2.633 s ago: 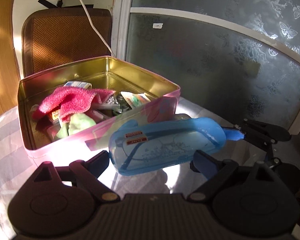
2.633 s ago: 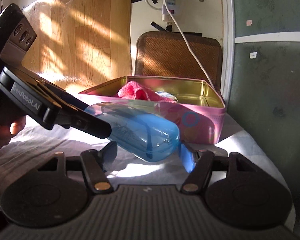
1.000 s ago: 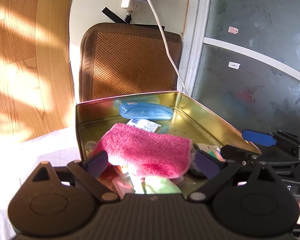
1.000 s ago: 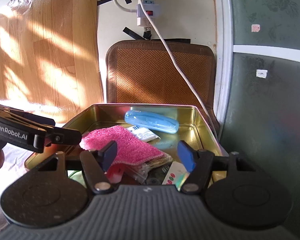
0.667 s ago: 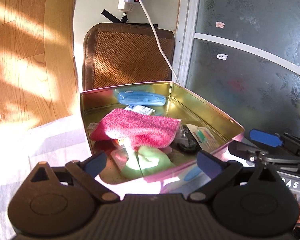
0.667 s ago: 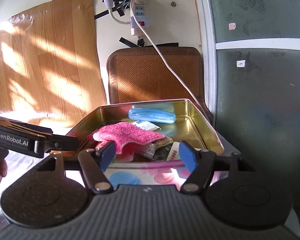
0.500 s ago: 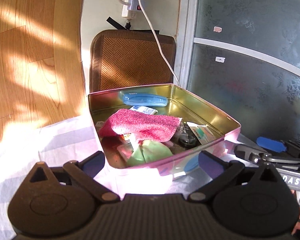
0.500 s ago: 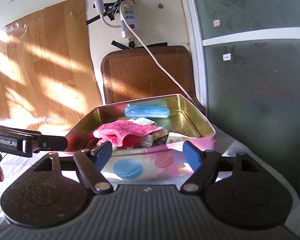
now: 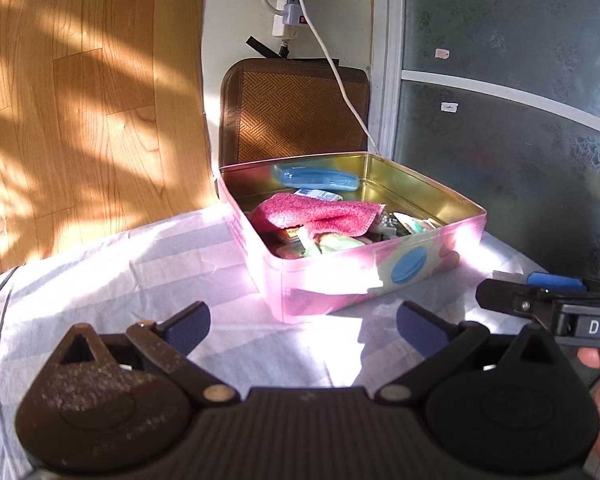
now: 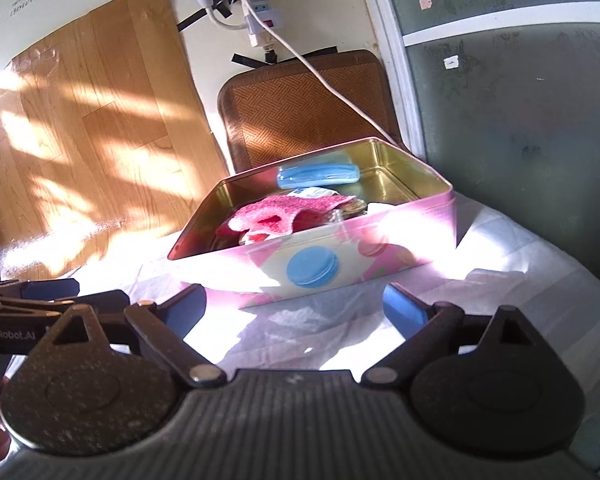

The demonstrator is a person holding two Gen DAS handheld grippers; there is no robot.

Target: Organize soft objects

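**Pink cloth lies in the open tin, both grippers held back and empty**

The pink cloth (image 9: 320,212) lies folded on top of the clutter inside the pink tin (image 9: 340,276), roughly in the middle of it, its near edge drooping over the things below. Under that edge a pale green soft piece (image 9: 334,243) shows, pressed toward the front wall. Behind the cloth, along the tin's far wall, a blue plastic case (image 9: 318,179) rests on its side, with a small white packet (image 9: 318,194) between case and cloth. Toward the right of the cloth are a few papers and packets I cannot make out clearly.

The tin stands open on a pale striped tablecloth (image 9: 112,272) in strong sunlight; a blue macaron is printed on its front wall. The left gripper (image 9: 302,326) hovers over the cloth-covered table just short of the tin's near corner, fingers spread wide with nothing between them. The right gripper (image 10: 294,306) sits just in front of the tin's front wall, likewise spread and empty.

Beyond the tin a brown woven chair back (image 9: 294,110) stands against the wall, a white cord (image 9: 340,84) trailing down across it from a power strip (image 9: 286,16).
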